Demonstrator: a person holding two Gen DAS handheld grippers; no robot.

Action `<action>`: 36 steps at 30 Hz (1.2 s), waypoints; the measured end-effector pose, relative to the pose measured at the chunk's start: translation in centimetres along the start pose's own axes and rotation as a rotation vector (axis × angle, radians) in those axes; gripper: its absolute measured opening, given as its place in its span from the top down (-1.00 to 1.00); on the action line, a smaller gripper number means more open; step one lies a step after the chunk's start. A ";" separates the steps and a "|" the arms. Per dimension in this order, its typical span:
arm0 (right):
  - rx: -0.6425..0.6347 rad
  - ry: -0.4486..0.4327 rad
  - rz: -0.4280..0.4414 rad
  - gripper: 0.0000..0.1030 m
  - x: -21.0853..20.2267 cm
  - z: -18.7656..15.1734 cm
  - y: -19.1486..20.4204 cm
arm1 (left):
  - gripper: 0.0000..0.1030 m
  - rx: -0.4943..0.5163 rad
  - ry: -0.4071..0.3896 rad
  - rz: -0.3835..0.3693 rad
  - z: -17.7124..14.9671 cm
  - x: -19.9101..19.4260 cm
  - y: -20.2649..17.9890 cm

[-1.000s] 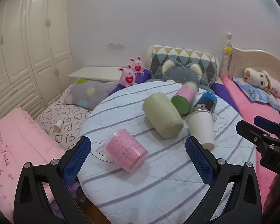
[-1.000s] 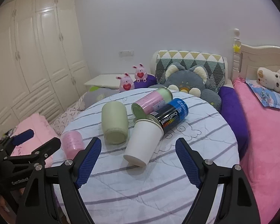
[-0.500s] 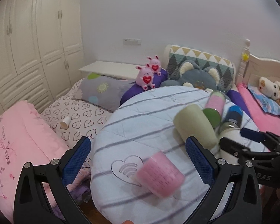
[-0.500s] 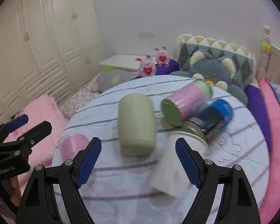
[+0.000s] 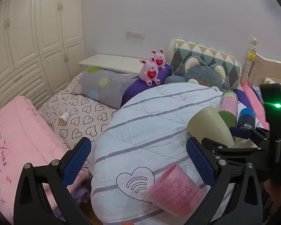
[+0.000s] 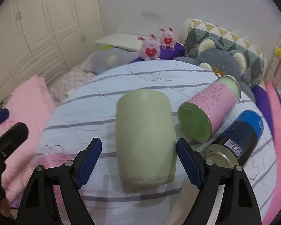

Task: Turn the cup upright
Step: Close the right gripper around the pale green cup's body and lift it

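A pale green cup (image 6: pixel 145 140) lies on its side on the round striped table (image 6: pixel 84 101), its near end between the two blue pads of my open right gripper (image 6: pixel 138 166); I cannot tell whether they touch it. It also shows in the left wrist view (image 5: pixel 209 125). A pink translucent cup (image 5: pixel 175 193) lies on its side at the table's near edge, low between the pads of my open left gripper (image 5: pixel 138 161). In the right wrist view the pink cup (image 6: pixel 52 159) is blurred at lower left.
A pink-and-green can (image 6: pixel 209 110) and a blue-black can (image 6: pixel 237 140) lie on their sides right of the green cup. A bed with pillows (image 5: pixel 103 86), two pink plush rabbits (image 5: pixel 152 70) and a grey plush cushion (image 5: pixel 200 73) lies behind the table. Wardrobes (image 5: pixel 28 37) stand at left.
My right gripper has moved forward and left, so the green cup now sits between its pads. My left gripper has swung left and nearer to the pink cup.
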State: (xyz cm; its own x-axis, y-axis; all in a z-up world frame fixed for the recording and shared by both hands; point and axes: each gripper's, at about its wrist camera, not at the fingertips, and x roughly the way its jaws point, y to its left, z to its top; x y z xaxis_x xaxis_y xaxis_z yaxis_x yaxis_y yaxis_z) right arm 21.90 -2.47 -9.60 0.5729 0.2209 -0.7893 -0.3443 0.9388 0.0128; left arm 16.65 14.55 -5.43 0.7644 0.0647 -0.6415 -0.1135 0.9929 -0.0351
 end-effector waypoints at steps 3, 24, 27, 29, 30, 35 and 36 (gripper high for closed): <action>0.002 0.038 -0.022 -0.61 1.1 0.6 -0.3 | -0.99 0.001 0.006 -0.005 -0.1 0.3 0.0; 0.008 0.060 0.017 -0.53 -0.8 -0.1 0.6 | -0.99 0.006 -0.017 -0.017 -0.7 -2.7 -1.2; 0.016 0.033 0.026 -0.53 -2.3 -0.6 0.8 | -0.99 0.008 -0.033 -0.026 -0.9 -4.0 -1.4; 0.019 0.010 0.026 -0.53 -3.6 -1.0 0.8 | -0.99 0.011 -0.050 -0.028 -1.1 -5.1 -1.6; 0.020 -0.006 0.022 -0.53 -4.6 -1.3 0.9 | -0.99 0.013 -0.065 -0.026 -1.2 -5.8 -1.7; 0.034 -0.053 0.016 -0.53 -8.3 -3.2 0.6 | -0.99 0.052 -0.111 -0.022 -2.0 -8.5 -2.9; 0.038 -0.062 0.016 -0.53 -9.1 -3.9 0.5 | -0.99 0.057 -0.114 -0.034 -2.3 -9.0 -3.2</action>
State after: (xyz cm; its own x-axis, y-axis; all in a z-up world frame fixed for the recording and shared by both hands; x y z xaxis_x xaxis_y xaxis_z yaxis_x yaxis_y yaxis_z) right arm 13.65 -5.02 -4.79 0.6129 0.2507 -0.7494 -0.3260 0.9441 0.0492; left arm 8.66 10.57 -1.26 0.8346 0.0387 -0.5495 -0.0526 0.9986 -0.0094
